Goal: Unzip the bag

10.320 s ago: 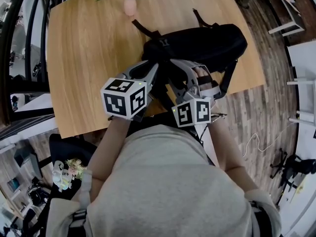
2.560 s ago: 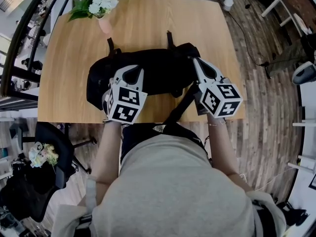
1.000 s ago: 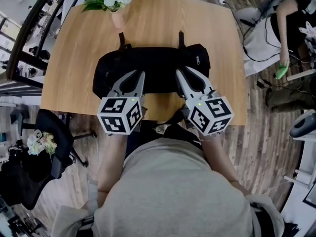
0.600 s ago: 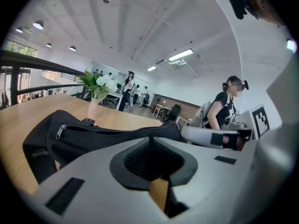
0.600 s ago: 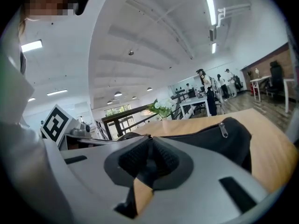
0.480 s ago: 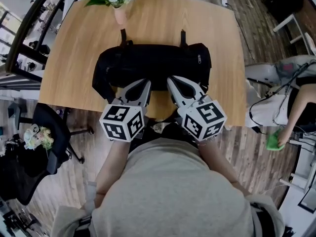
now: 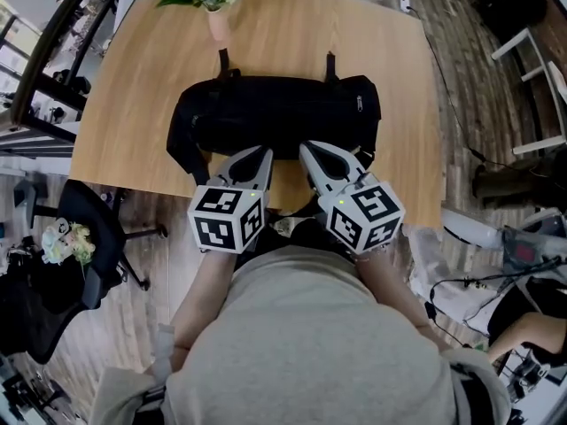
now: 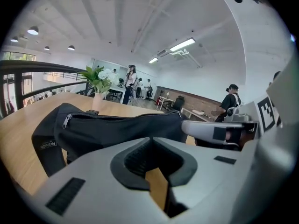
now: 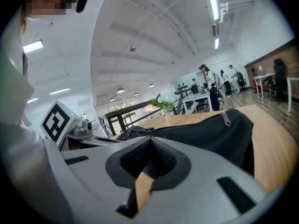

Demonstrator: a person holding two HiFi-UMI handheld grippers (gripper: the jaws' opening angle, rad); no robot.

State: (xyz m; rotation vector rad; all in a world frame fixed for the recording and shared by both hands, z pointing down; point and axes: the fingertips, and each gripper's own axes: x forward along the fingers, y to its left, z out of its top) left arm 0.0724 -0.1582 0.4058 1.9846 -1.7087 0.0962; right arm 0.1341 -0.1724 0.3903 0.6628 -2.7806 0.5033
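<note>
A black bag point(image 7: 275, 113) lies lengthwise on the wooden table point(image 7: 133, 87), zipped along its top. One silver zipper pull point(image 7: 359, 104) sits at its right end and another point(image 8: 65, 121) at its left end. My left gripper point(image 7: 263, 154) and right gripper point(image 7: 306, 149) hover side by side at the bag's near edge, just above the table's front. The left gripper's point(image 8: 152, 139) jaws are closing, tips meeting on nothing. In the right gripper view the right gripper point(image 9: 149, 139) is shut and empty, with the bag point(image 9: 201, 129) just beyond it.
A pink vase of white flowers point(image 7: 217, 20) stands at the table's far edge, behind the bag. A black strap point(image 7: 182, 153) hangs off the bag's left end. An office chair point(image 7: 80, 228) is left of the table. People stand in the room beyond.
Both grippers have drawn back from over the bag toward the table's front edge and moved closer together. The bag has not moved.
</note>
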